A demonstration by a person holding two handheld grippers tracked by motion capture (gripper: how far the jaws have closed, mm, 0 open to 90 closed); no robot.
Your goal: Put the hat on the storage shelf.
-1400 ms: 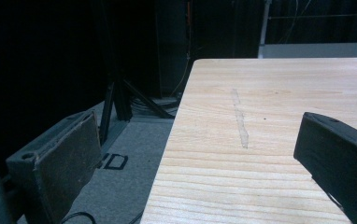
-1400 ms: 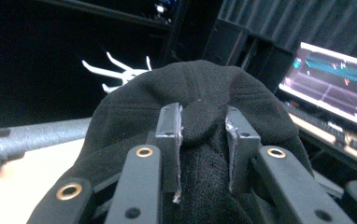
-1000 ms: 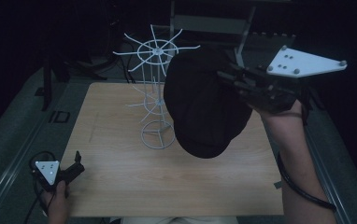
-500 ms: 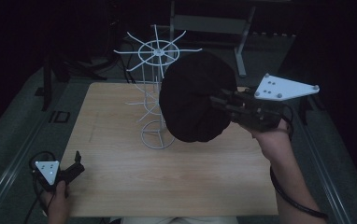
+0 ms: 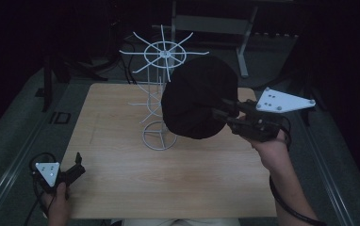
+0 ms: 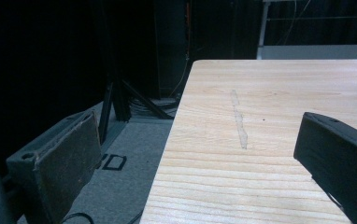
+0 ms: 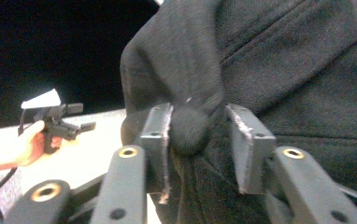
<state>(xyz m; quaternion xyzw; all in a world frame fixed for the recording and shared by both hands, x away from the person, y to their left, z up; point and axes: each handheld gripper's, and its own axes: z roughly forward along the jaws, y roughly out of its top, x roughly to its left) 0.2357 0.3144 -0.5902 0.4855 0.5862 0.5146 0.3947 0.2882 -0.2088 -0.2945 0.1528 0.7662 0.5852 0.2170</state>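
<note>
On table (image 5: 121, 188): 1 rack (image 5: 161, 94), 1 hat (image 5: 197, 101)

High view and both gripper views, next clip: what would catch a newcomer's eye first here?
A big black fabric hat held in the air over the right half of the light wooden table, its fabric pinched in the right gripper. Just left of it, a white wire display rack stands on the table's far middle. The left gripper rests open at the near left corner.
</note>
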